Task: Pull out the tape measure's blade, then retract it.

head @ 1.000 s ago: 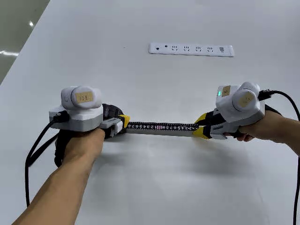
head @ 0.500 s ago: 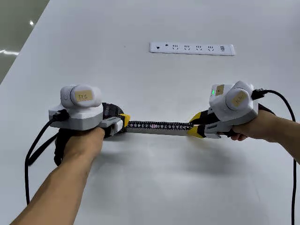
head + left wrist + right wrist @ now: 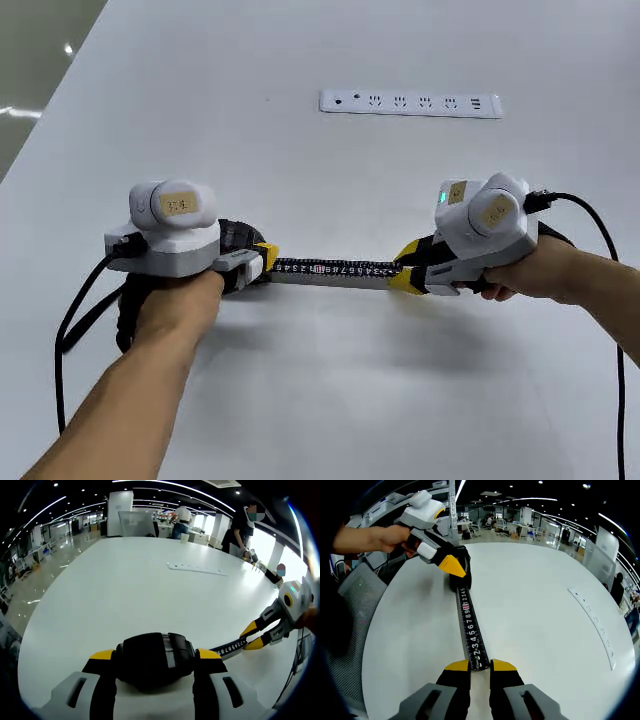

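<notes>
Left claw point(image 3: 156, 656) clamping case point(image 3: 155, 644), right claw point(image 3: 480, 666) pinching blade point(image 3: 468, 625)

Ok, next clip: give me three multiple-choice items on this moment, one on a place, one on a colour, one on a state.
1. Where does the power strip lie?
A. On the table, beyond the blade
B. On the floor
C. Stacked on a box

2. What colour is the tape measure case?
A. Red
B. Black
C. White

3. How is the blade?
A. Fully wound in
B. Lying loose, held by nothing
C. Pulled out, spanning from the case in the left gripper to the right gripper

Answers:
1 A: the head view shows it flat on the table past the blade.
2 B: the left gripper view shows a black case between the jaws.
3 C: the right gripper view shows its jaws shut on the blade's end, with the numbered blade running to the case.
</notes>
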Demonstrator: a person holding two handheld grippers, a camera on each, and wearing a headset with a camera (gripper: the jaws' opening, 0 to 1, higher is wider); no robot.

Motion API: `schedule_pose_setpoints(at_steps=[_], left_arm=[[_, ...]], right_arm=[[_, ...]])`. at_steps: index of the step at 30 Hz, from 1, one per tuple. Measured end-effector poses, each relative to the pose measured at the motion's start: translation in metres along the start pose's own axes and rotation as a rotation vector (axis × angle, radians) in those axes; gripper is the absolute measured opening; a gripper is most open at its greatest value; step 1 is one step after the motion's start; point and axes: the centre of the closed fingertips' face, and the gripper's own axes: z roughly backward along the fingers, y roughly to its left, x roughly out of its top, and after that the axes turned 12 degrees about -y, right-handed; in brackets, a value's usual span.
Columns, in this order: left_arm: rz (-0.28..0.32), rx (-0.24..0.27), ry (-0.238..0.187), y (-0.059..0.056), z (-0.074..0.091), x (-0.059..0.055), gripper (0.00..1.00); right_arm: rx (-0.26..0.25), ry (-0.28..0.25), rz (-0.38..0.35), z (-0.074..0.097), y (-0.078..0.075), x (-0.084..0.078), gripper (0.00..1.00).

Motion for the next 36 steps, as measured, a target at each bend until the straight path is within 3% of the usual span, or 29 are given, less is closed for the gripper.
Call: schedule_pose_setpoints(at_steps=[36], left_arm=[[0.004,-0.014,0.005,-0.001,0.002,-0.001,0.57]], right_arm=[[0.012,-0.031,-0.007,-0.03,0.009,0.02,0.1]])
